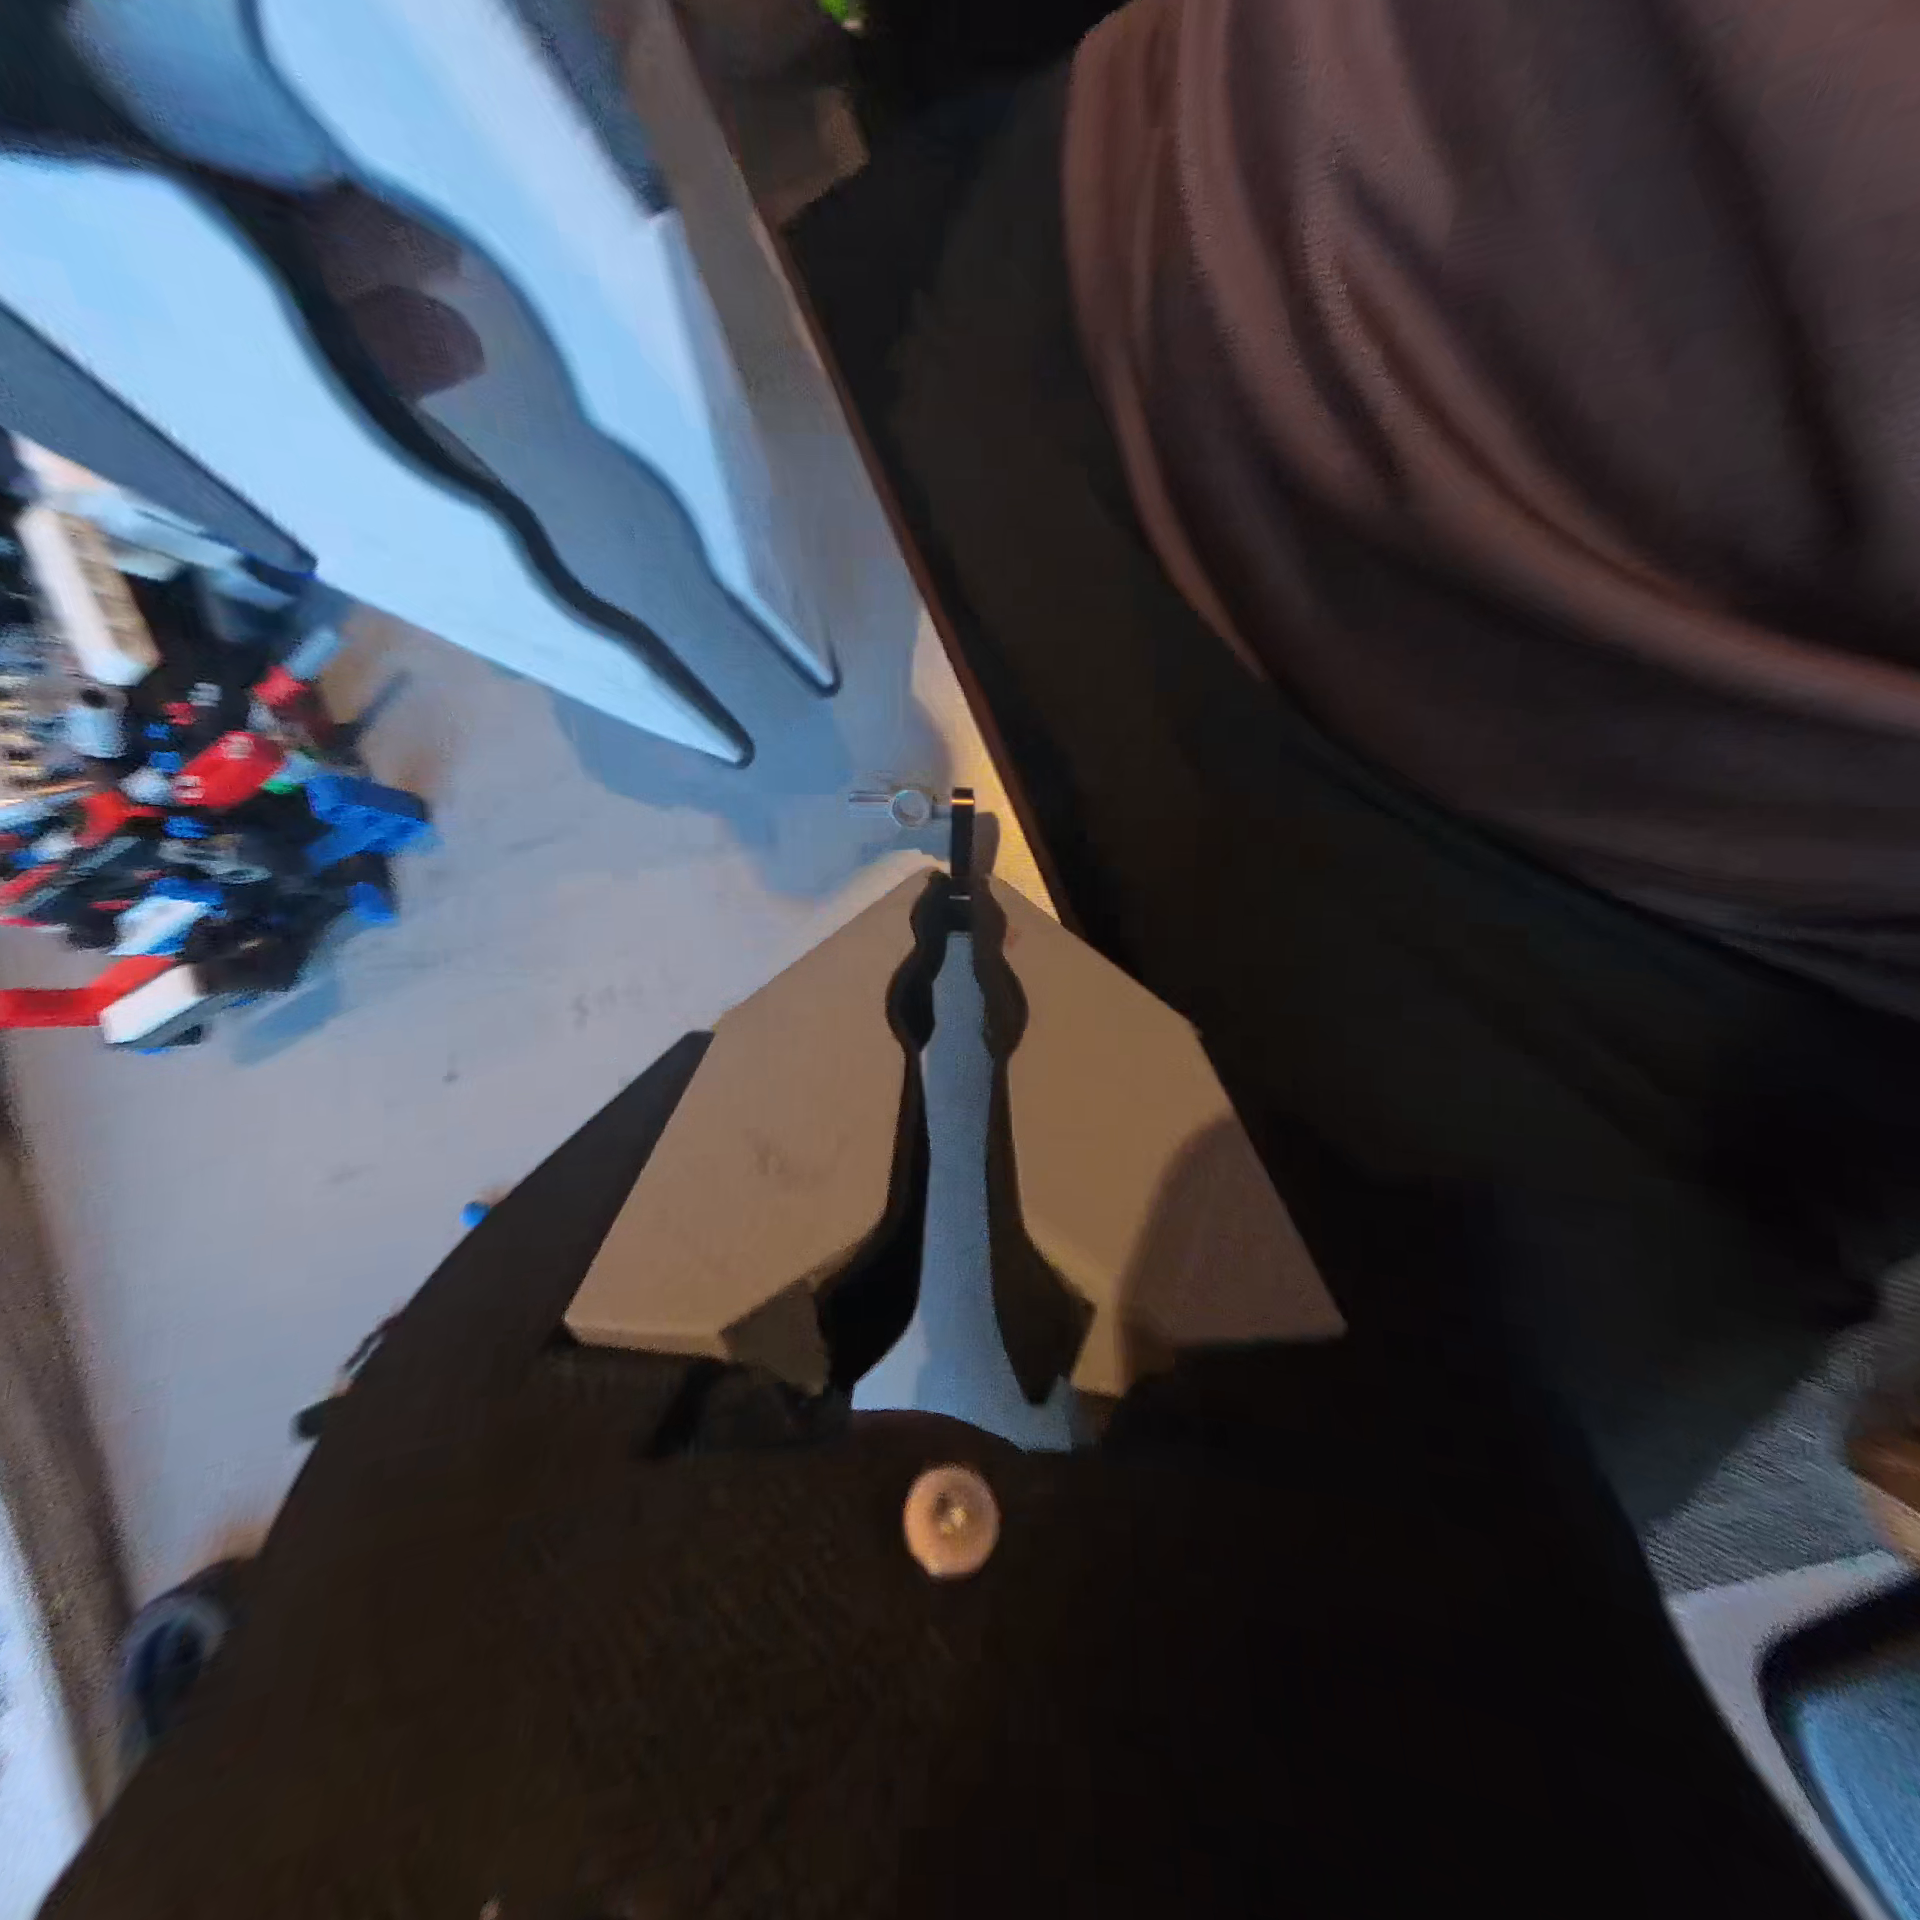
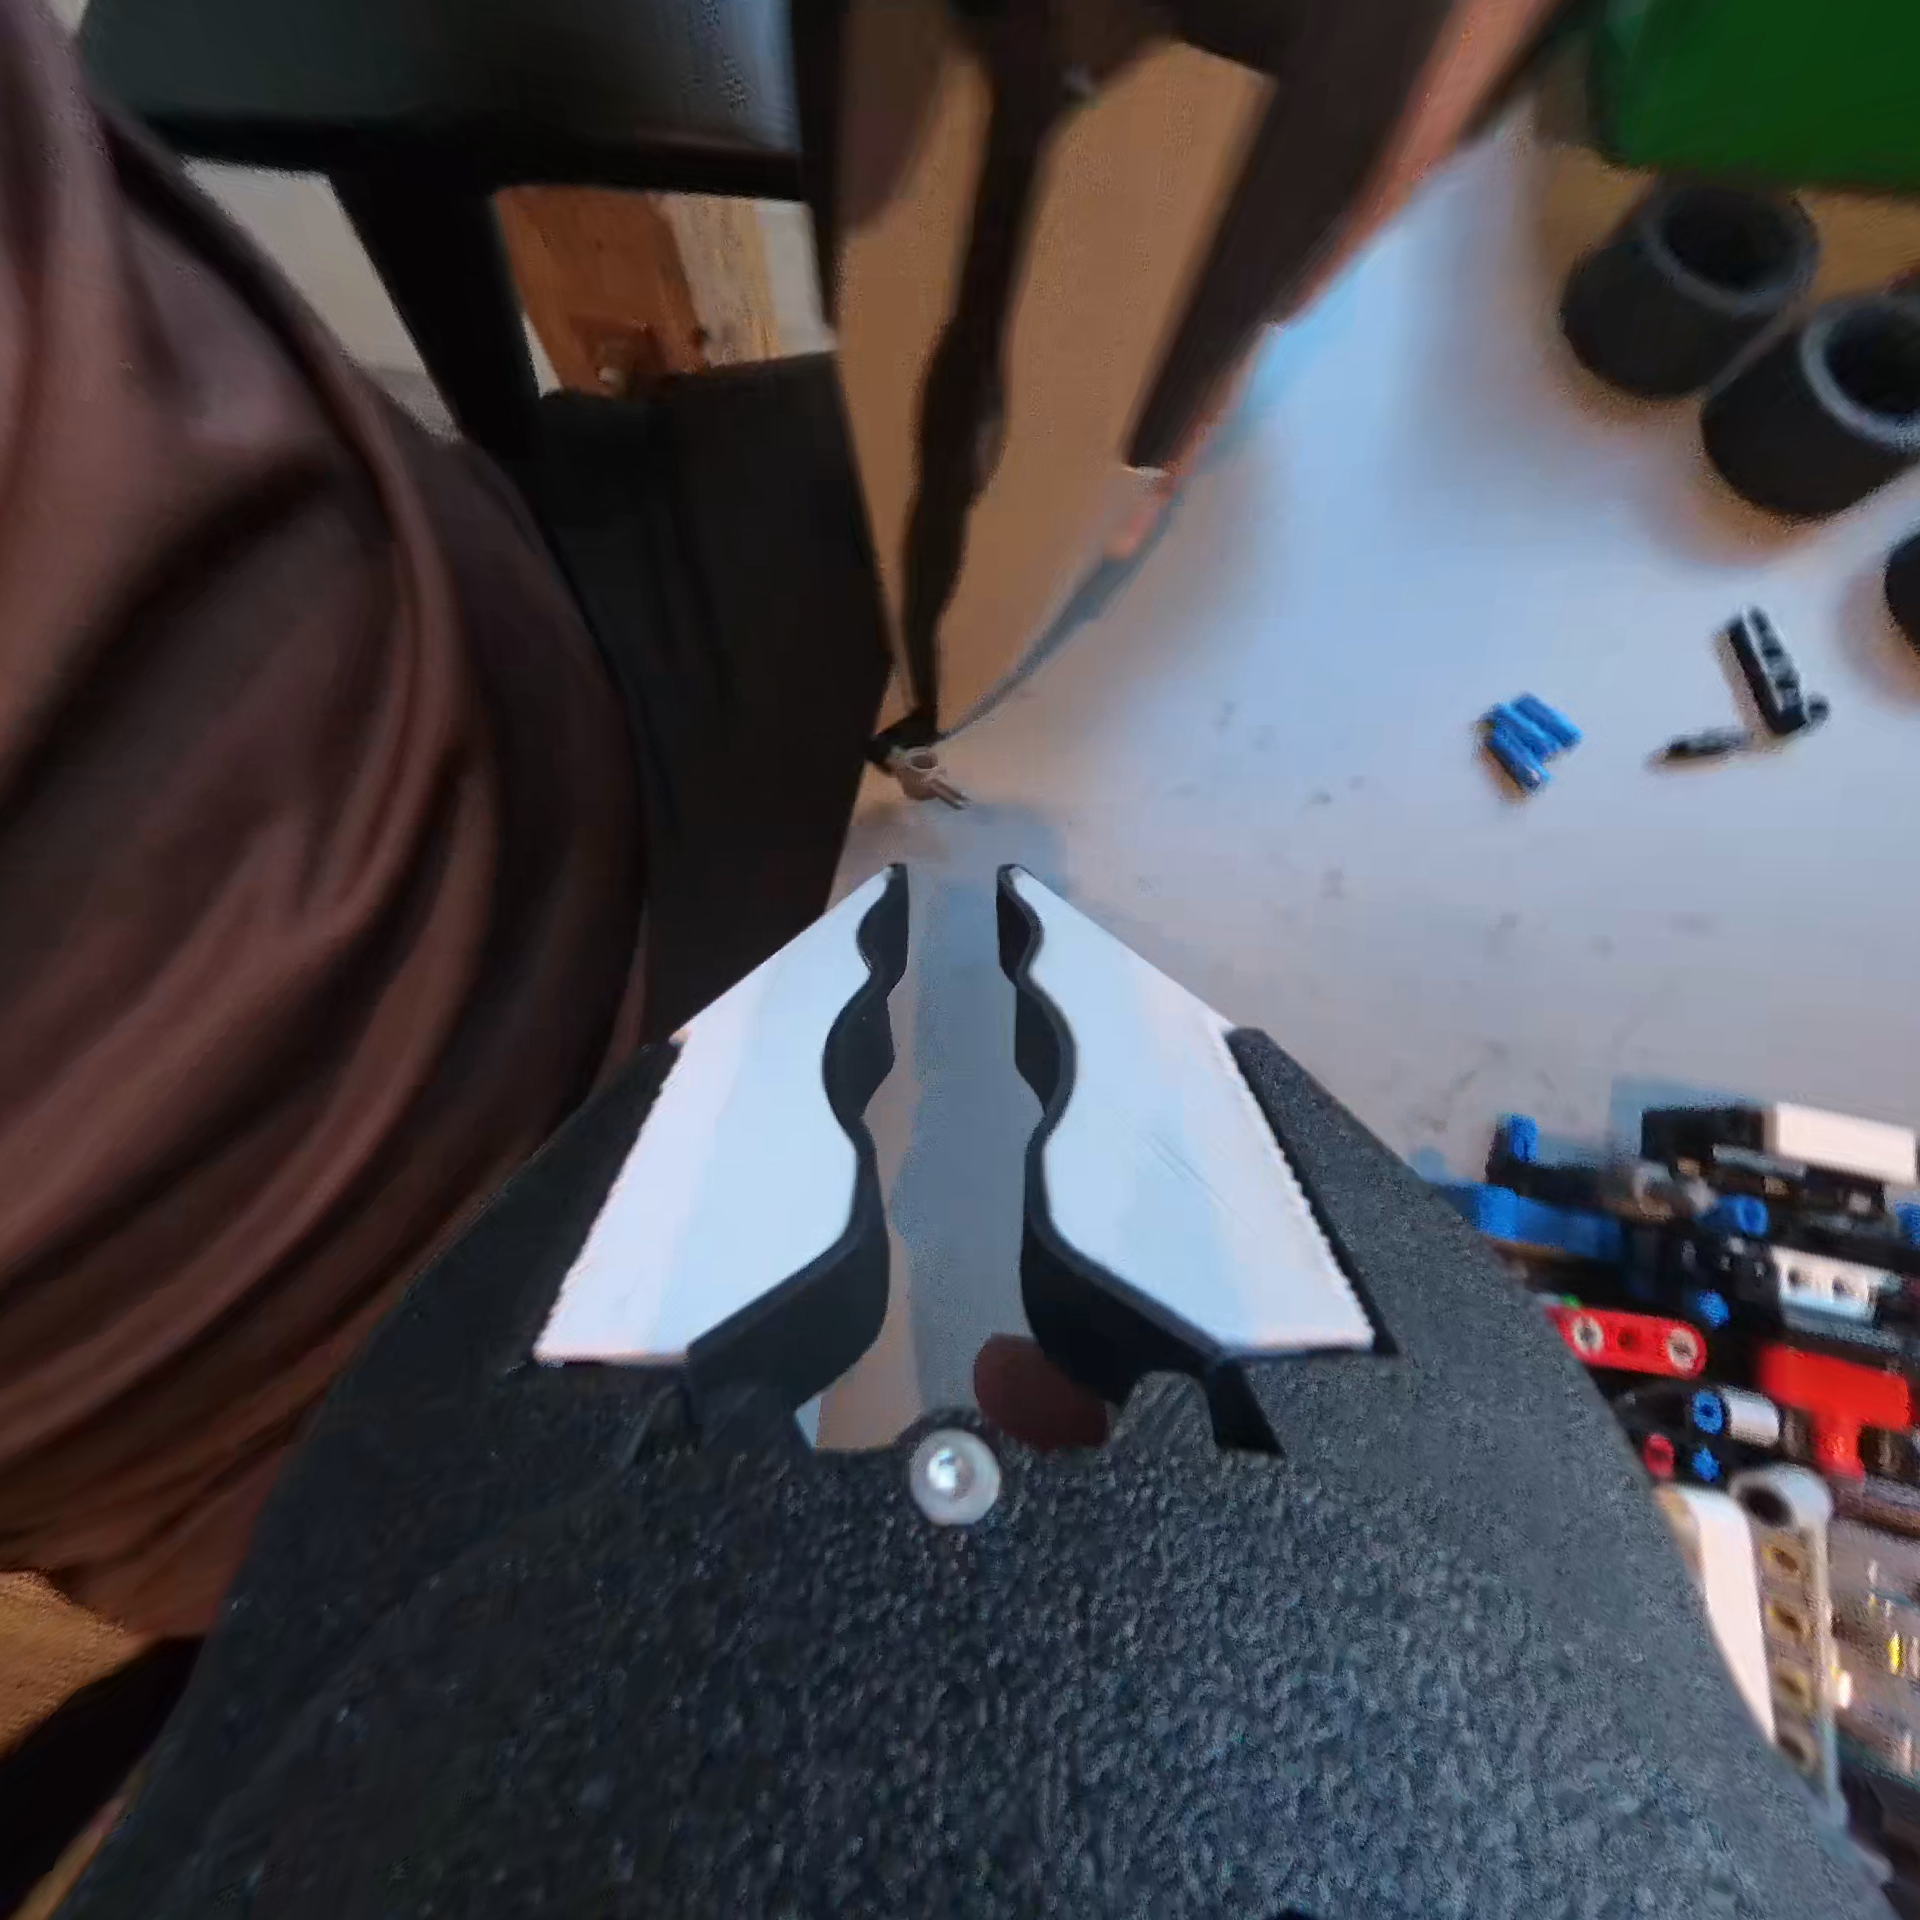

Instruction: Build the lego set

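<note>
Work surface: a white table, scuffed with faint marks. Its near edge runs beside the person's brown garment. A dark chair frame and a wooden post stand at 11 o'clock in the right wrist view; a green object sits at 1 o'clock, blurred.

Partly built model: at 4 o'clock in the right wrist view, red, blue, black and white parts. The left wrist view shows the same heap at 9 o'clock.

Black tyres: at 2 o'clock, well apart from the model.

Left gripper: jaws closed onto a small black pin, which projects from the tips at the table edge.

Right gripper: jaws slightly parted, holding nothing, tips aimed toward the left gripper's tips.

Blue pins and a black beam: loose at 2 o'clock.

Small grey connector: just beside the black pin; whether they are joined cannot be told.

Risk: both small parts lie at the table edge. A weak pinch or a misaligned approach by the right gripper could knock either part off onto the person's lap. Motion blur suggests speed, which increases this risk.
</note>
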`<action>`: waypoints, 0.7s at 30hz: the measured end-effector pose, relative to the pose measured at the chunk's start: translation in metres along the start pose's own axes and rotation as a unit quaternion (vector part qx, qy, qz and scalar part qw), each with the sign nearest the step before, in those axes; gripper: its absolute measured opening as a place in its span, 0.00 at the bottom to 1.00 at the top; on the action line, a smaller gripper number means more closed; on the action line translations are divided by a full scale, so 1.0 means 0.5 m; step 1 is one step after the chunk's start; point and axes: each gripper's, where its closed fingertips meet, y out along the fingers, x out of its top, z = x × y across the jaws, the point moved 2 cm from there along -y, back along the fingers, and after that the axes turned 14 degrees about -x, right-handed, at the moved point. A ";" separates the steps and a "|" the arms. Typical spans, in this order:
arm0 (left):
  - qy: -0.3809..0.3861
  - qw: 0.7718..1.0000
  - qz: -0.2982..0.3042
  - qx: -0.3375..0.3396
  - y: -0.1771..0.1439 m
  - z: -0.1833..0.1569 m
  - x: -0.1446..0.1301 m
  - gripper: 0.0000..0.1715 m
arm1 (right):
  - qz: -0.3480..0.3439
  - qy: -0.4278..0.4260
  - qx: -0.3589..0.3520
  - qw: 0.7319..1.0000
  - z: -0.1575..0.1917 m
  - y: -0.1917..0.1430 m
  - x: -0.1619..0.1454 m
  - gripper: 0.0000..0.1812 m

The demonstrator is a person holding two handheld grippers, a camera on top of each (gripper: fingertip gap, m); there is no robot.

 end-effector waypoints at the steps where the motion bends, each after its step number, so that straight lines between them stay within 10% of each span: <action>1: -0.011 0.999 -0.005 -0.033 -0.001 -0.003 -0.001 0.00 | -0.009 -0.026 0.000 1.000 0.011 0.004 0.002 0.11; 10: -0.066 0.994 0.003 -0.090 -0.005 0.042 -0.007 0.01 | -0.035 -0.033 -0.048 0.998 0.006 0.034 -0.002 0.07; 14: -0.105 0.994 -0.019 -0.035 -0.008 0.059 -0.022 0.21 | -0.030 -0.040 -0.043 0.998 0.020 0.034 -0.004 0.07; 21: -0.128 0.985 -0.119 0.013 -0.027 0.049 -0.014 0.11 | -0.041 -0.040 -0.054 0.997 0.000 0.021 -0.002 0.07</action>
